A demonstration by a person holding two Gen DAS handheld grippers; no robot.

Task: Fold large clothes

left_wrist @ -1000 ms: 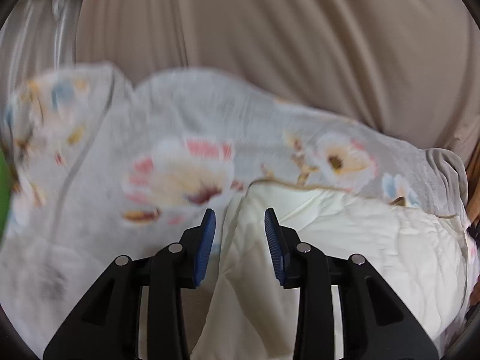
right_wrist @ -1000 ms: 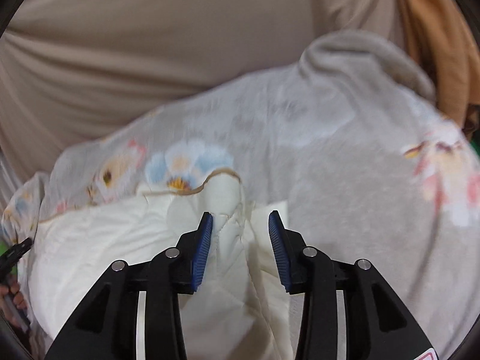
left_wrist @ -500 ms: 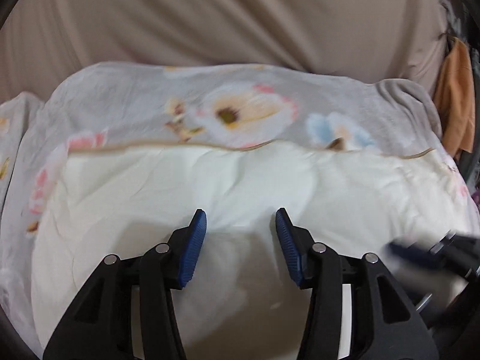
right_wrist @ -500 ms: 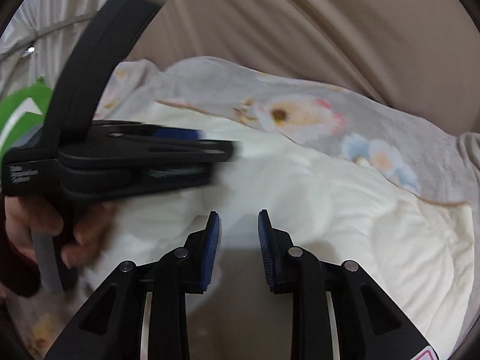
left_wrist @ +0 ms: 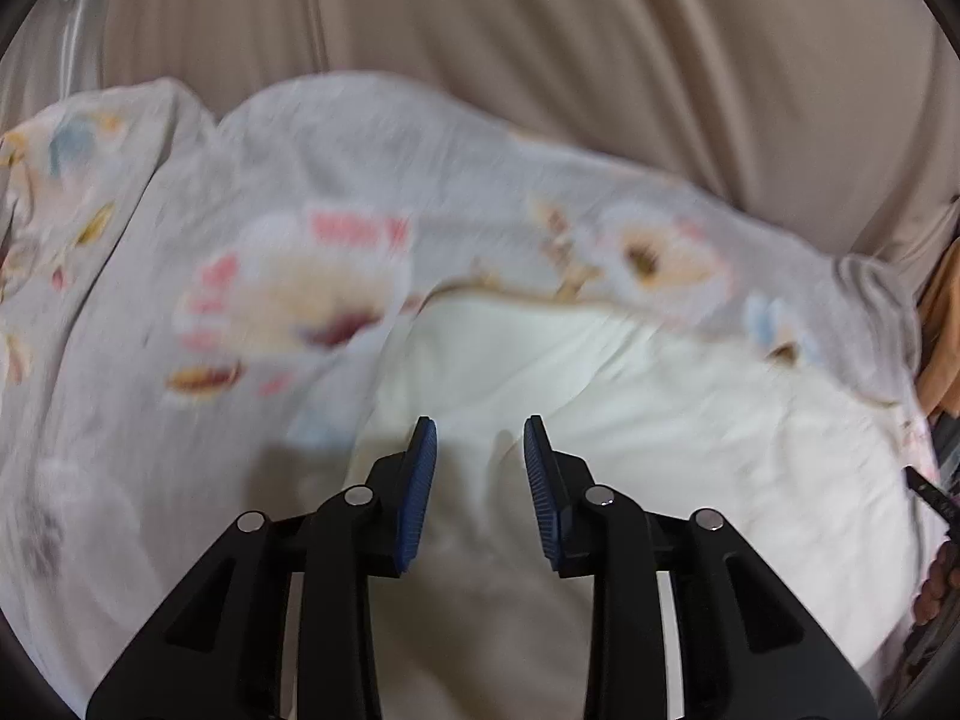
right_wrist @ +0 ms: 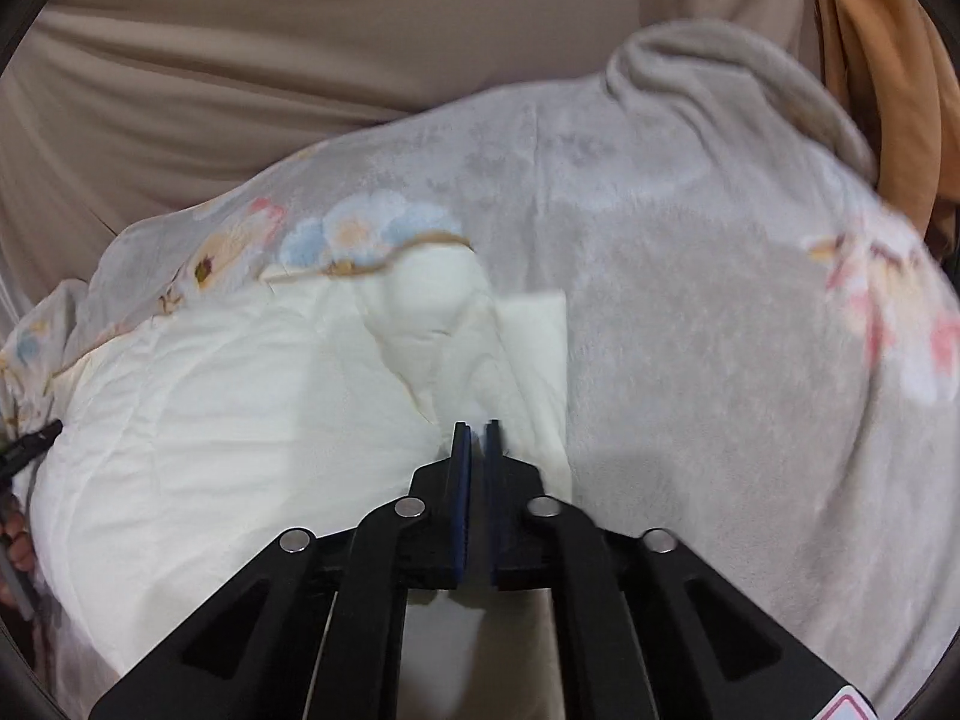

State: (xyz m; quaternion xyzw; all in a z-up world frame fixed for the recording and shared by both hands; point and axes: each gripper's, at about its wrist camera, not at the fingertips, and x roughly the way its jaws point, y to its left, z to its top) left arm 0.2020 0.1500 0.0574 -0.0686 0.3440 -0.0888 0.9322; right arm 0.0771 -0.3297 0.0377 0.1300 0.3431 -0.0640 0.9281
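A beige curtain (left_wrist: 540,60) hangs in vertical folds across the whole background of both wrist views. Below it lies the quilt (left_wrist: 336,180) – grey with a printed flower pattern on its outer face and a cream lining (left_wrist: 660,450) on its inner face. The quilt is spread over most of the lower field in both views, and part of it is turned back so that the cream lining faces up, edged by a tan piping line. In the right wrist view the grey face (right_wrist: 690,300) fills the right side and ends in a rolled corner near the top. An orange cloth (right_wrist: 870,60) hangs at the far right edge, beside that corner.

The left gripper (left_wrist: 480,480) sits over the cream lining near its left boundary. Its jaws stand apart and are closing, with a low ridge of lining between the blue pads; the pads do not press on it.

The right gripper (right_wrist: 477,480) sits at a bunched fold of the cream lining. Its jaws are almost together and closing – the blue pads pinch a thin fold of the lining between them.
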